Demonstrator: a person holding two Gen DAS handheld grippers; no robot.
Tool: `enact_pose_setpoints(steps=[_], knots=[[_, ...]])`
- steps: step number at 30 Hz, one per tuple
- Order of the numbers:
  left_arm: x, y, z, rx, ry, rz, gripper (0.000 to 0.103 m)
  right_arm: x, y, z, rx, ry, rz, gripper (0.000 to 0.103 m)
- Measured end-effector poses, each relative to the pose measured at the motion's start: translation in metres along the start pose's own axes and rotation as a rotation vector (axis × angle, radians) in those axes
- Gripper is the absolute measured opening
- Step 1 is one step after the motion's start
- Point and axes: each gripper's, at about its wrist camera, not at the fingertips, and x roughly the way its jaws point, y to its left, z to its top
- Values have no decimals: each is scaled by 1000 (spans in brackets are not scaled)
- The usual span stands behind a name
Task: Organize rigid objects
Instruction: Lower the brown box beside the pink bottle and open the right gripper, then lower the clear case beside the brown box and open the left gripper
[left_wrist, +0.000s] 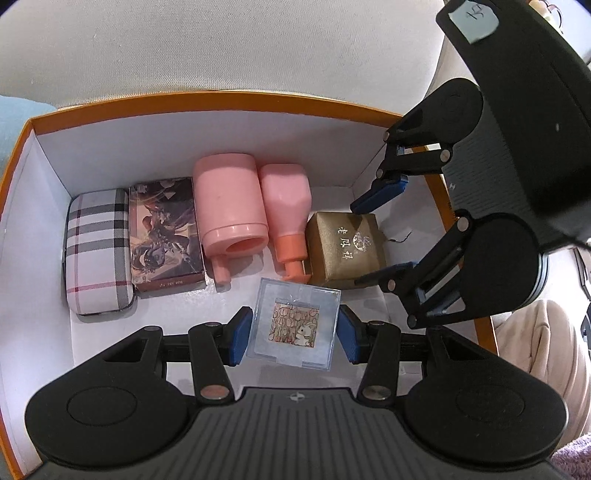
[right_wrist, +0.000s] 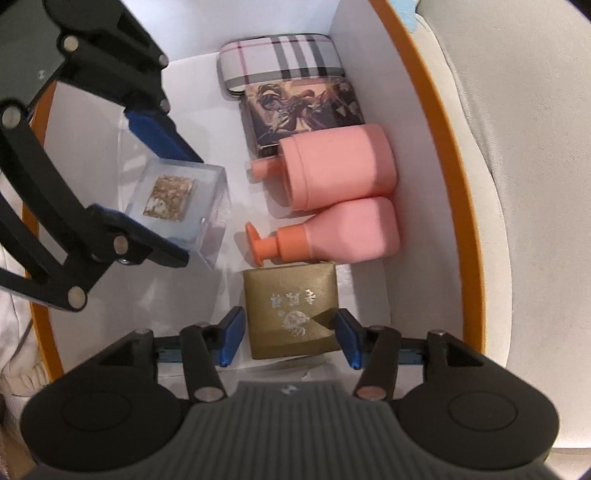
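The left wrist camera sits just behind the left tool (left_wrist: 293, 334) and looks steeply down into the orange-rimmed box (left_wrist: 221, 98), close over its white floor. The right wrist camera rides behind the right tool (right_wrist: 288, 338), also close and looking down, entering from the box's other end. Both views share the row of items: plaid case (left_wrist: 98, 251), pink bottles (right_wrist: 340, 166) and gold box (right_wrist: 291, 314).

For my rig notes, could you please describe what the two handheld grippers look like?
Both grippers, left and right, look alike: matte black ribbed bodies, round black side discs, black linkage bars with silver rivets, blue finger pads. The right one carries a pale handwritten sticker. No cables visible.
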Motion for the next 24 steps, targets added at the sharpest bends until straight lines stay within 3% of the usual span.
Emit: enact_pose_setpoints(steps=[6,15,18,24], knots=[[4,-3,4,10,11,8,56,2,-5,-2,33,-15,-14,49],[3,-9,5,14,9,-5,56,5,-20,-10,76,-35,-143,36],[1,-12,7,18,-1,-19,56,5,-17,-14,53,-55,-146,35],[1,-23,12,51,-9,-33,56,8,9,-22,-107,-62,-243,35]])
